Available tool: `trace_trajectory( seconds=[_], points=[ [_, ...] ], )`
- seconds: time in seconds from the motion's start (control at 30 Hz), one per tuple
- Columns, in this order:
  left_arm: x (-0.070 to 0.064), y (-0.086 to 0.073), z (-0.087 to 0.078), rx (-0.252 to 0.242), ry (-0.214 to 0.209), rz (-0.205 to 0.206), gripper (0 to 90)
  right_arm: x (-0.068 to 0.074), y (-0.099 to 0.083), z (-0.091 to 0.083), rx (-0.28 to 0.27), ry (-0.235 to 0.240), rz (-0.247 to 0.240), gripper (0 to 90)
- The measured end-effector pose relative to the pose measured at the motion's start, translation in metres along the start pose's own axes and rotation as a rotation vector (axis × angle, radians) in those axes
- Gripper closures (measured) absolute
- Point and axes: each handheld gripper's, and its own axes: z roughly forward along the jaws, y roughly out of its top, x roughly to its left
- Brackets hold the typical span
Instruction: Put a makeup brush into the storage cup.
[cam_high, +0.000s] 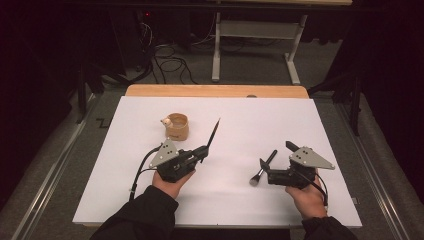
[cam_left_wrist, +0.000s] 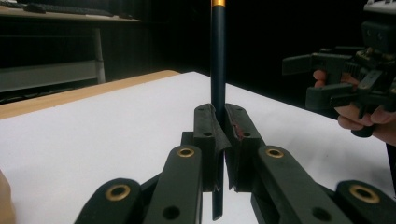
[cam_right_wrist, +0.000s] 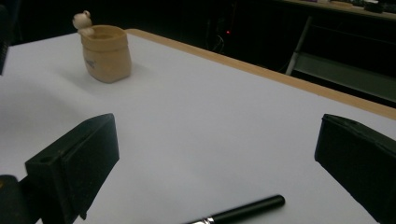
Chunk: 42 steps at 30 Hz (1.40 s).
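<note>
My left gripper (cam_high: 204, 152) (cam_left_wrist: 223, 117) is shut on a thin dark brush handle (cam_high: 214, 134) (cam_left_wrist: 217, 60) with a gold band; the handle sticks up and forward from the jaws. A black makeup brush (cam_high: 264, 166) (cam_right_wrist: 247, 209) lies on the white table sheet (cam_high: 235, 125), pale bristles toward me. My right gripper (cam_high: 276, 156) (cam_right_wrist: 219, 140) hovers over it, open wide, with the handle between and below its jaws. A tan cup (cam_high: 177, 126) (cam_right_wrist: 105, 55) with a small bear figure on its rim stands upright, just beyond the left gripper.
The white sheet covers a wooden table whose far edge (cam_high: 215, 90) shows bare. The right gripper (cam_left_wrist: 310, 79) and its hand appear at the right of the left gripper view. A desk frame (cam_high: 255, 30) and cables lie on the floor beyond.
</note>
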Motion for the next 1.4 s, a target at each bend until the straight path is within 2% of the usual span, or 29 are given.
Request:
trace_trajectory(
  seconds=[0.13,0.3,0.53,0.8,0.97,1.13,1.23,1.4],
  points=[
    [0.001,0.000,-0.002,-0.008,0.009,0.003,84.2,0.007,0.015,0.009,0.008,0.046,-0.013,0.6],
    [0.004,-0.001,-0.002,-0.009,0.016,-0.003,84.2,0.013,0.027,0.022,0.003,0.071,-0.017,0.6],
    [0.004,-0.003,-0.002,-0.012,0.018,-0.002,84.2,0.023,0.038,0.034,-0.030,0.119,0.017,1.8],
    [0.002,-0.006,-0.001,-0.005,0.016,0.002,84.2,0.038,0.035,0.043,-0.014,0.151,-0.002,2.7],
    [0.000,-0.010,0.003,0.007,0.014,-0.007,84.2,0.037,0.027,0.039,-0.030,0.185,0.035,5.1],
    [-0.007,-0.012,0.005,0.013,0.000,0.004,84.2,0.036,0.023,0.035,-0.054,0.227,0.077,10.5],
    [-0.010,-0.013,0.007,0.016,-0.008,0.009,84.2,0.038,0.022,0.032,-0.075,0.256,0.099,15.3],
    [-0.015,-0.015,0.009,0.015,-0.026,0.014,84.1,0.045,0.024,0.030,-0.102,0.290,0.112,16.6]
  ],
)
